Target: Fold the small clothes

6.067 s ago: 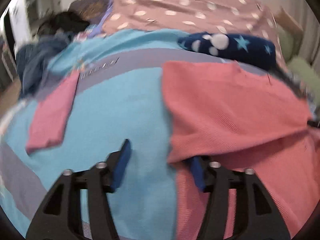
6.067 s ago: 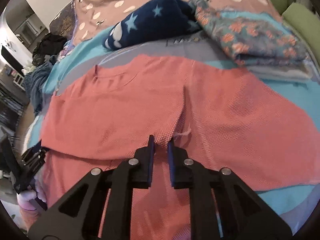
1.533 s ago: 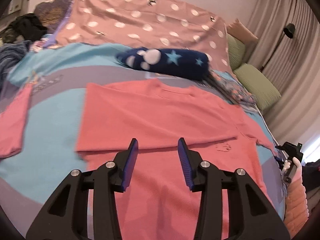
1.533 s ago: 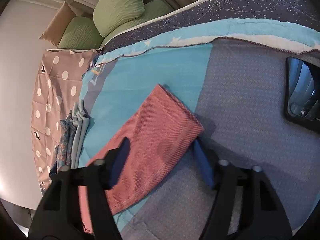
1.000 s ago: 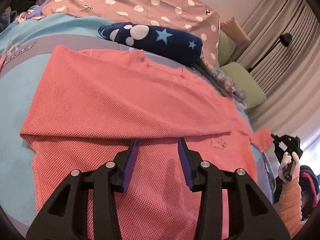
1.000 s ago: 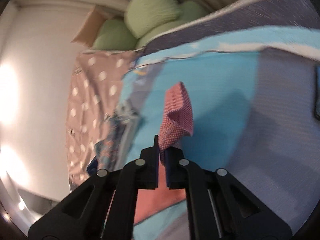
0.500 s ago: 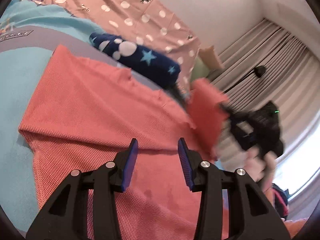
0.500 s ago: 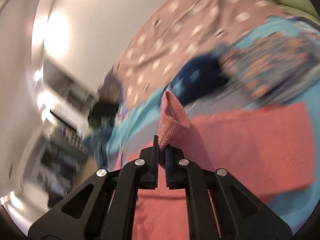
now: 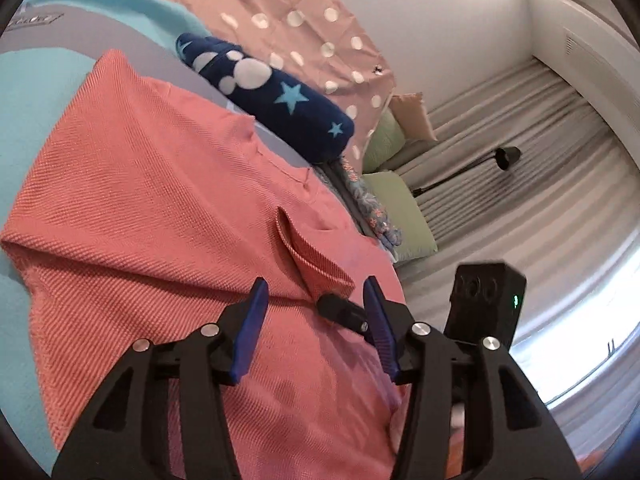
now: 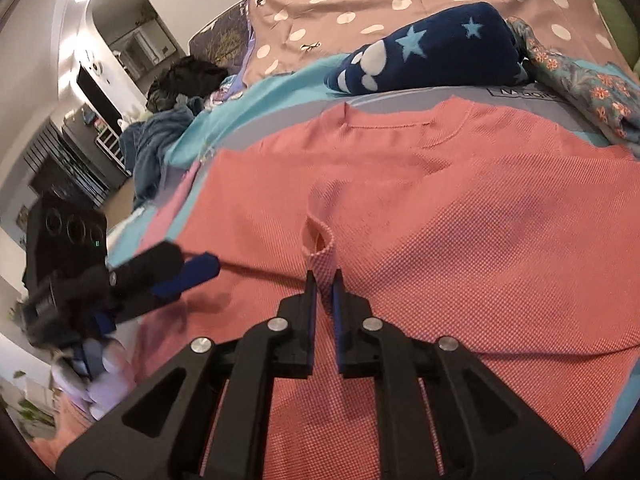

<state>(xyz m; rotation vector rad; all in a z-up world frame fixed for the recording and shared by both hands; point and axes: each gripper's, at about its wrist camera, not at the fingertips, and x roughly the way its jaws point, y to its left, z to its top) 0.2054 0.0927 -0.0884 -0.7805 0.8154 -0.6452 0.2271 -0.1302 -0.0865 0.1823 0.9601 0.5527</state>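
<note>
Right gripper [image 10: 323,280] pinched shut on sleeve [image 10: 320,248], drawn inward across shirt [image 10: 460,220] for folding; left gripper [image 9: 316,308] open, empty, alongside.

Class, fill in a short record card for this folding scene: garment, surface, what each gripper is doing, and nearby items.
Garment: coral-pink knit top, spread flat, neckline away from the person
Surface: turquoise and grey bedspread
Right gripper: shut on the sleeve cuff, brought in over the top's body
Left gripper: open, above the top, gripping nothing
Nearby: navy star-print roll beyond the neckline; floral folded clothes to its right
</note>
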